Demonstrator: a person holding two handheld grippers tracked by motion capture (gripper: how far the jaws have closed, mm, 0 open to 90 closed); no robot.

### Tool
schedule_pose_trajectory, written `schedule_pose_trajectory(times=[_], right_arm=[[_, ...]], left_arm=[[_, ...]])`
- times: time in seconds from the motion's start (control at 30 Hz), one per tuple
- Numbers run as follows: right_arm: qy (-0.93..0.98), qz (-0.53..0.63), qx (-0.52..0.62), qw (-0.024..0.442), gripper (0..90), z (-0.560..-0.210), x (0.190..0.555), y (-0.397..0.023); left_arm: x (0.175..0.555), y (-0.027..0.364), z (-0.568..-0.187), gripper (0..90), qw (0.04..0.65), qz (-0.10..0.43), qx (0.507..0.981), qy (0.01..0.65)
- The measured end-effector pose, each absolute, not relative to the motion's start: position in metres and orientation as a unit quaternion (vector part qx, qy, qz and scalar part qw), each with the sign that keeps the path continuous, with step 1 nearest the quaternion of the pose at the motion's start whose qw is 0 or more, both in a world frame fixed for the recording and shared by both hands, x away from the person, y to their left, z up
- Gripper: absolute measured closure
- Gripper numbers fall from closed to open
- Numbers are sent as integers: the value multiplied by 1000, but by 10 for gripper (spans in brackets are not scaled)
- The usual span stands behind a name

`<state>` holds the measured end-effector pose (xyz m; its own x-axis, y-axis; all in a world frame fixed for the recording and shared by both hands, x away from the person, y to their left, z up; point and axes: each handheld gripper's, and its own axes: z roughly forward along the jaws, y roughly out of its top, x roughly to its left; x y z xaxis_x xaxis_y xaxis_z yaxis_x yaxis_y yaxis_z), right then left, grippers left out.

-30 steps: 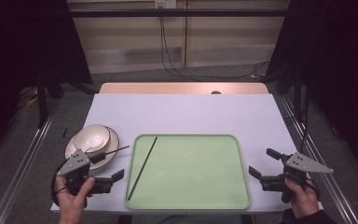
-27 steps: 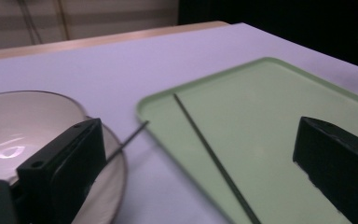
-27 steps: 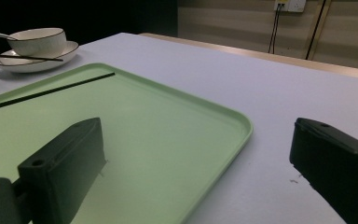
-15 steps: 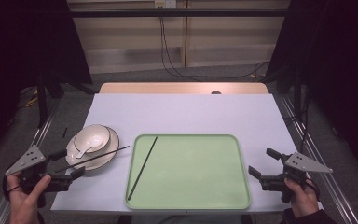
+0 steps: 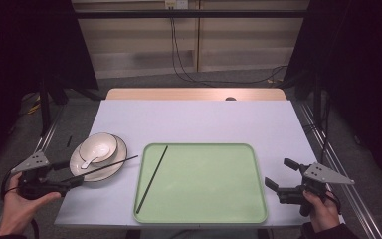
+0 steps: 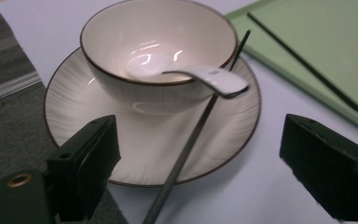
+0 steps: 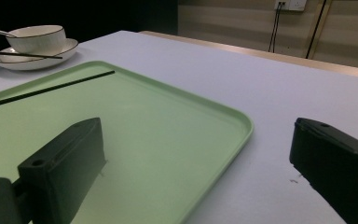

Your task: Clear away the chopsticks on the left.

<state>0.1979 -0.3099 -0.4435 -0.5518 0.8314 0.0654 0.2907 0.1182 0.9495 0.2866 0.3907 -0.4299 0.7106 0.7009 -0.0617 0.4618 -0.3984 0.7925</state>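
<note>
Thin black chopstick (image 5: 151, 178) lying flat in green tray (image 5: 229, 209), long axis diagonal, tip toward far right. Left gripper (image 5: 67, 173) and right gripper (image 5: 281, 175) jaws spread, empty.

dim room, grey floor (image 5: 144, 82), cables (image 5: 179, 55) on beige wall (image 5: 238, 45).

right gripper (image 7: 196, 172) jaws spread, empty; green tray (image 7: 177, 140) below; chopstick (image 7: 46, 89) on tray; bowl (image 7: 37, 38) far left

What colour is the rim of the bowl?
Dark brown on the cream bowl, clearest in the left gripper view.
</note>
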Motion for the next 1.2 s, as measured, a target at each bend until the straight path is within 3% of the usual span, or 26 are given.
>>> schedule_pose_trajectory(times=[0.1,0.17,0.27,0.47,0.57,1.03,1.2], right_arm=[[704,531,397,255,29,-443,198,-310],[704,530,397,256,29,-444,198,-310],[704,531,397,256,29,-443,198,-310],[705,530,397,254,29,-444,198,-310],[705,530,397,254,29,-444,198,-310],[704,530,400,253,29,-444,198,-310],[704,529,400,255,29,-444,198,-310]], left_arm=[[293,391,-436,128,403,143,834,350],[296,390,-441,208,397,143,839,344],[300,389,-445,245,388,156,844,337],[307,382,-448,501,370,136,864,313],[309,379,-448,568,359,133,873,303],[314,365,-453,792,339,102,892,282],[314,361,-451,822,339,91,896,273]])
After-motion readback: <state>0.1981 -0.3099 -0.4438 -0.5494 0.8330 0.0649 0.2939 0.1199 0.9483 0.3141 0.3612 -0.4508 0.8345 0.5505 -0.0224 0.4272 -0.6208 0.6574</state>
